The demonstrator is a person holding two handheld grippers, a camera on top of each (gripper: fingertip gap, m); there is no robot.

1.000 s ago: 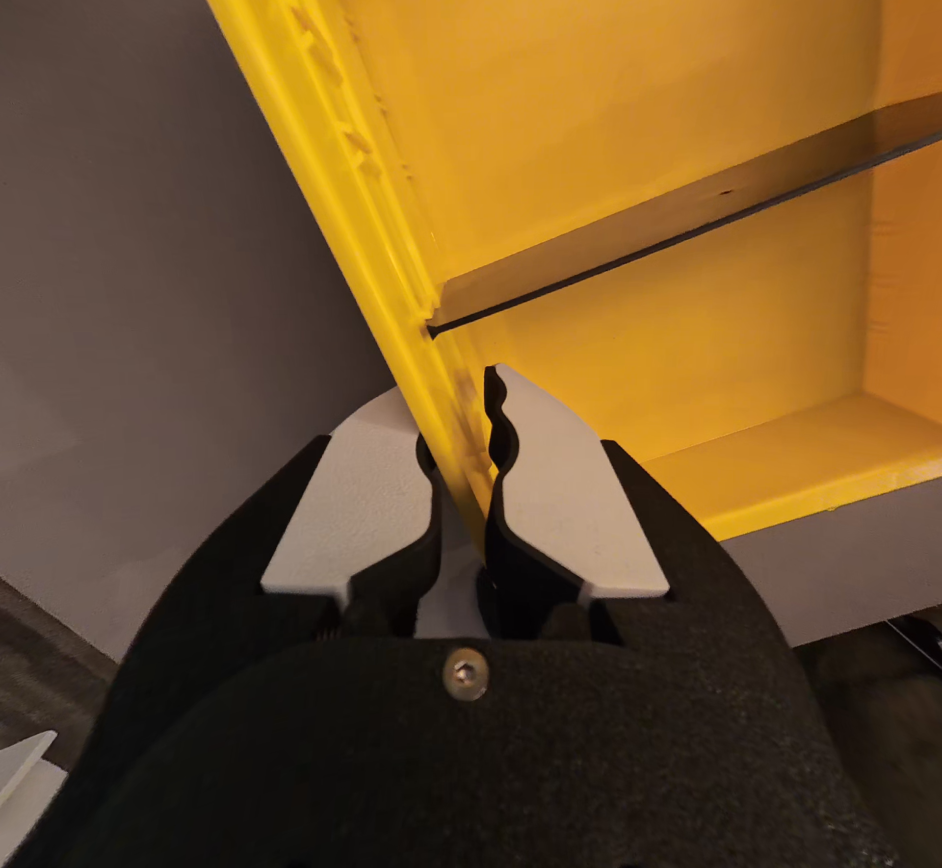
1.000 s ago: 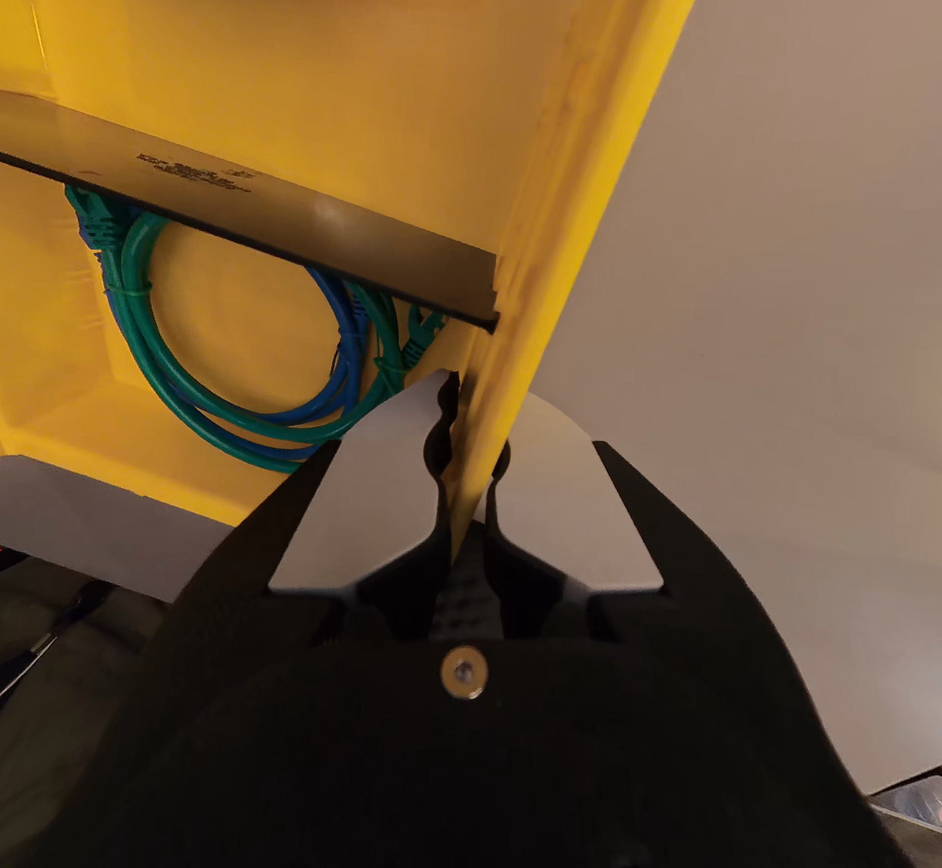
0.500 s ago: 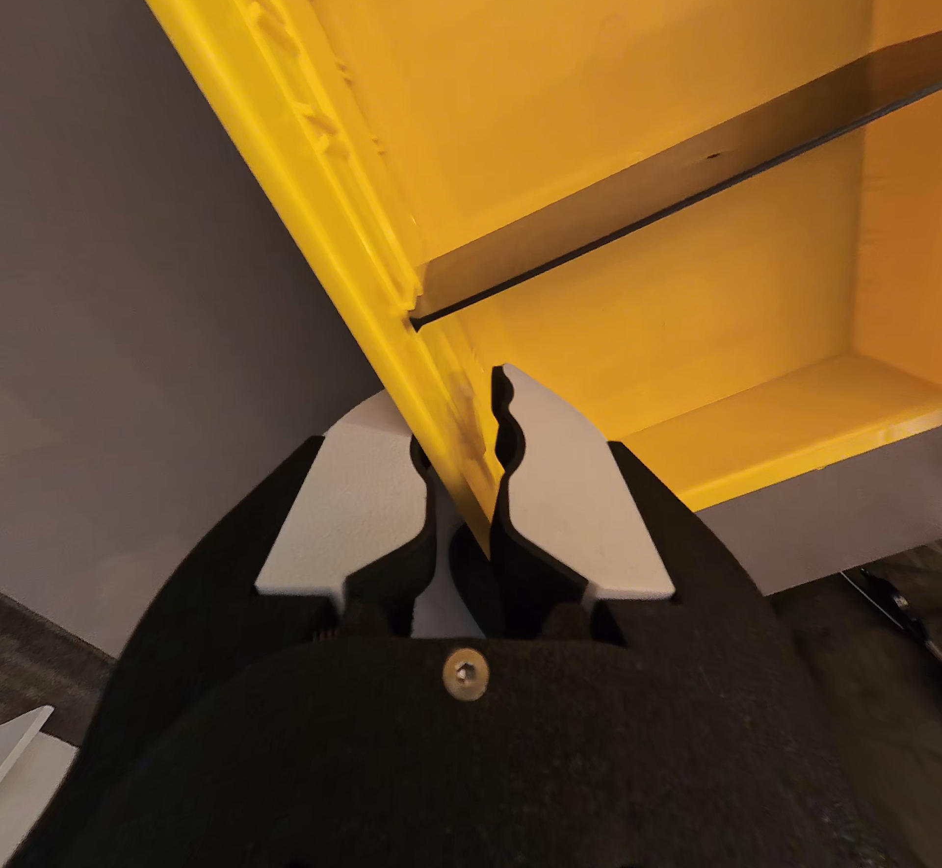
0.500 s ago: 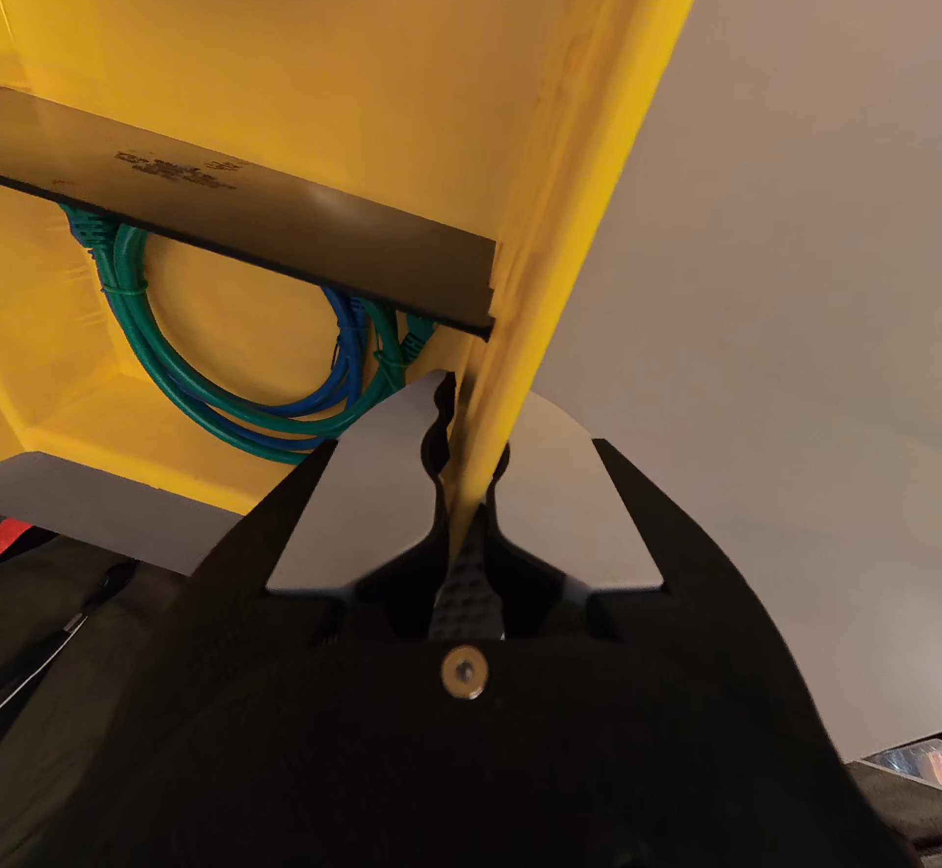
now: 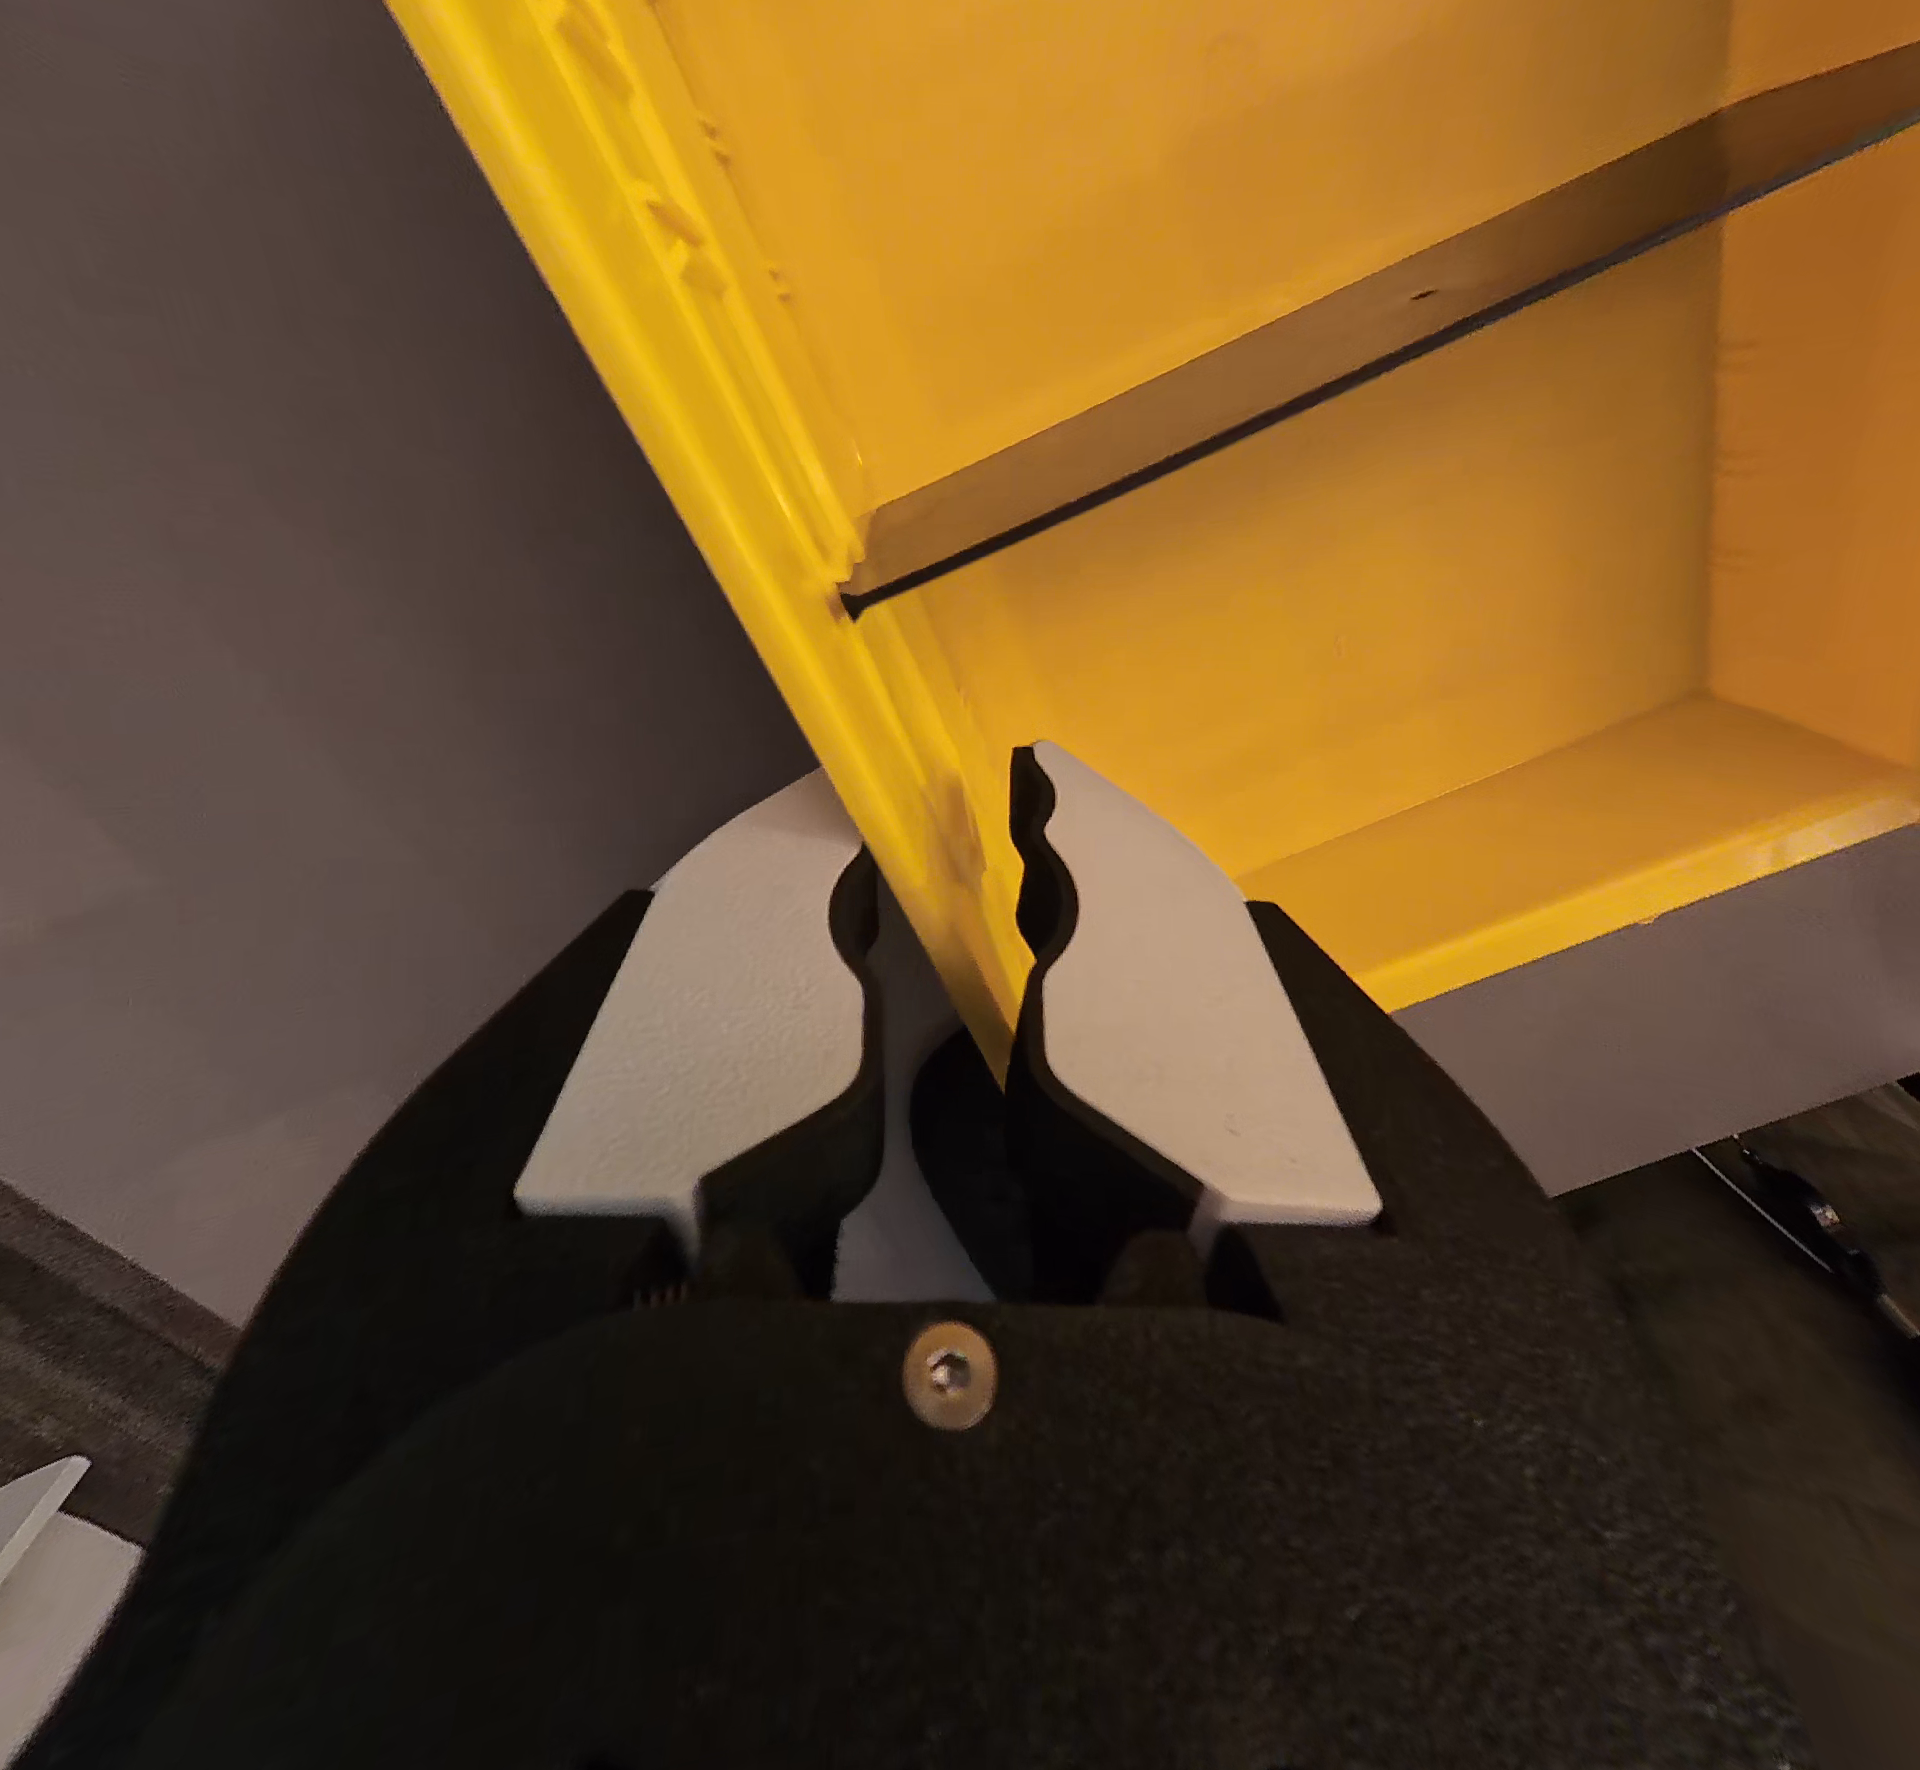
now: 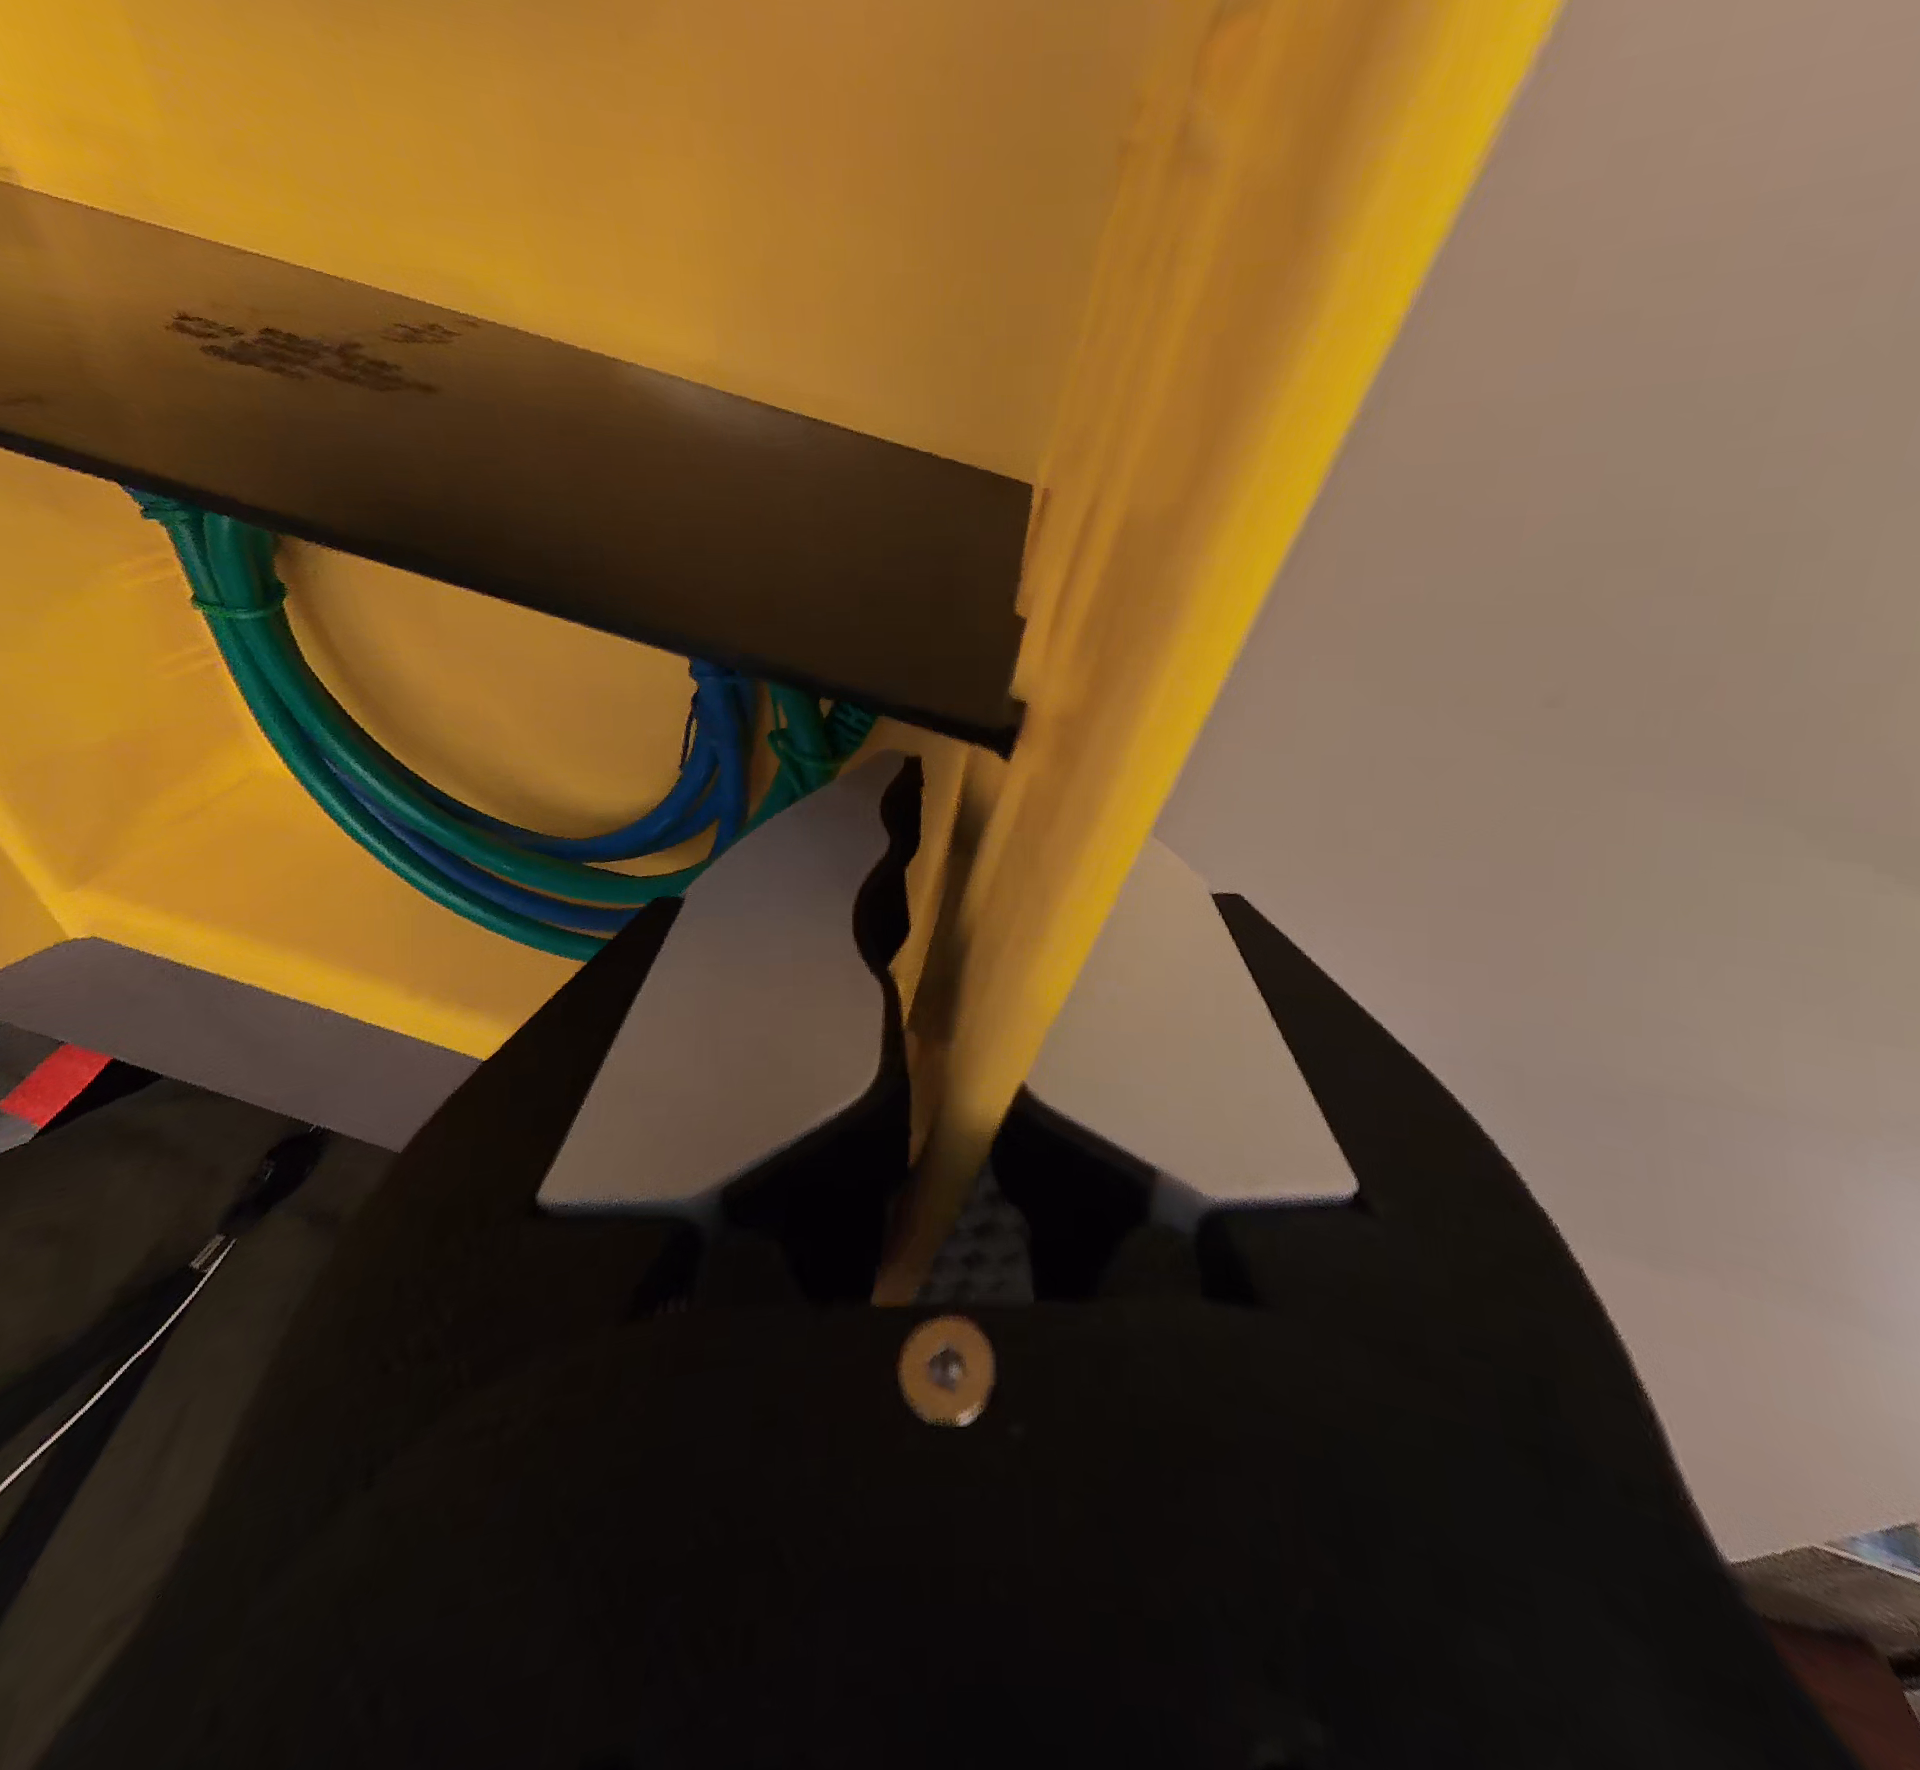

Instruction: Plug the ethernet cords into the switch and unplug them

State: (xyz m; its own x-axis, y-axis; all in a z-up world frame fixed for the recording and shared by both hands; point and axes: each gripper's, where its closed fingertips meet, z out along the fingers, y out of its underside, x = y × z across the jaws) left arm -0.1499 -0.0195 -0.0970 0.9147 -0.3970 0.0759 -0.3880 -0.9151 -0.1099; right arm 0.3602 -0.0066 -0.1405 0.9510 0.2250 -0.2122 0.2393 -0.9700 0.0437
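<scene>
Grey wall [image 5: 312, 577] fills the left of our left wrist view, and the same plain wall, paler here, fills the right of our right wrist view, with a strip of dark carpet [image 5: 83, 1325] low in the left corner. Against it stands an open yellow plastic box-shaped case [image 5: 1195, 162], tilted in both views, its side walls running diagonally toward each camera.

Our left gripper [image 5: 940, 847] straddles the ribbed left side wall of the case: one white finger sits outside it and the other inside, and the two are closed down onto the wall's edge with no slack we can see. Our right gripper [image 6: 971, 889] does the same on the opposite side wall, its fingers pinched on the yellow edge, one inside the case and one outside.

A thin dark flat panel [image 6: 520, 515] spans the case from wall to wall like a shelf, slotted into the ribs; it also shows as a dark strip in the left view. Whether this panel is the switch we cannot tell. Below it, in the right view, a bundle of green and blue ethernet cords [image 6: 436, 847] hangs in a loop, both ends rising up behind the panel, so their plugs are mostly hidden. A green tie binds the bundle near its left end. The inner right finger partly covers the loop's right side.

Under the case we see a white ledge [image 6: 208, 1034], and below that dark clutter with a thin black cable [image 6: 208, 1263] and a patch of red.
</scene>
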